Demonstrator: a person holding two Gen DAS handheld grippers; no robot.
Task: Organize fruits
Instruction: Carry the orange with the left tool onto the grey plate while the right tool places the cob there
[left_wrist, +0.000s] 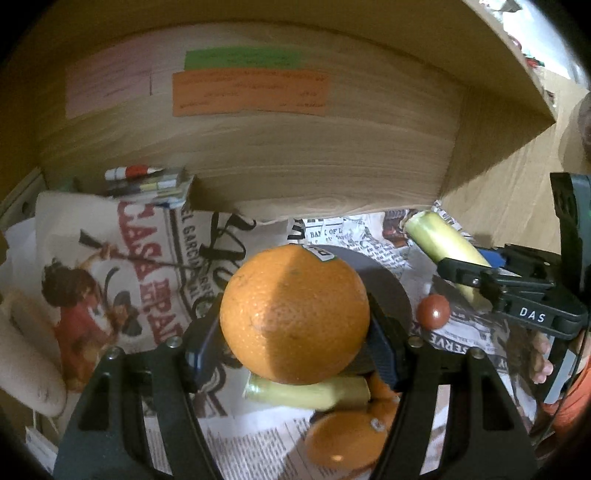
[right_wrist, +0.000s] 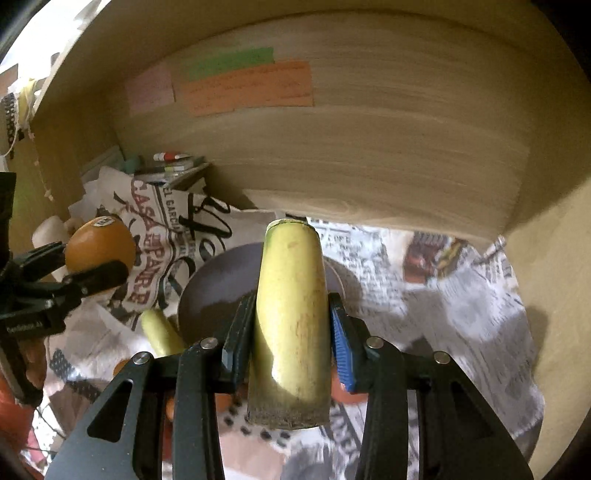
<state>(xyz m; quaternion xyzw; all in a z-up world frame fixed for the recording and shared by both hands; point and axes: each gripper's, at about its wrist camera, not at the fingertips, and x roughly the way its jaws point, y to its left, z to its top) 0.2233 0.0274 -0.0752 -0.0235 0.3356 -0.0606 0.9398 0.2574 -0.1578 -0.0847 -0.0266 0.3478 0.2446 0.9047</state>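
Wooden shelf wall (left_wrist: 314, 162) fills the far side, with coloured notes (left_wrist: 251, 92) stuck on it. Newspaper (left_wrist: 384, 236) covers the surface below. Dark plate (right_wrist: 218, 284) lies on the paper, centre. Left gripper (left_wrist: 295, 332) is clenched on an orange (left_wrist: 295, 314), held above the plate. Right gripper (right_wrist: 291, 332) grasps a yellow-green stalk piece (right_wrist: 291, 314), right of the orange. Second stalk piece (left_wrist: 306, 393) and more oranges (left_wrist: 343, 439) lie near. Small red fruit (left_wrist: 433, 311) sits on the paper, right.

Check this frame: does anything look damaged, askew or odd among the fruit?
The yellow-green stalk piece in the right gripper has both ends cut flat, as does another piece lying on the crumpled newspaper. Nothing looks spilled. The orange in the left gripper looks intact.
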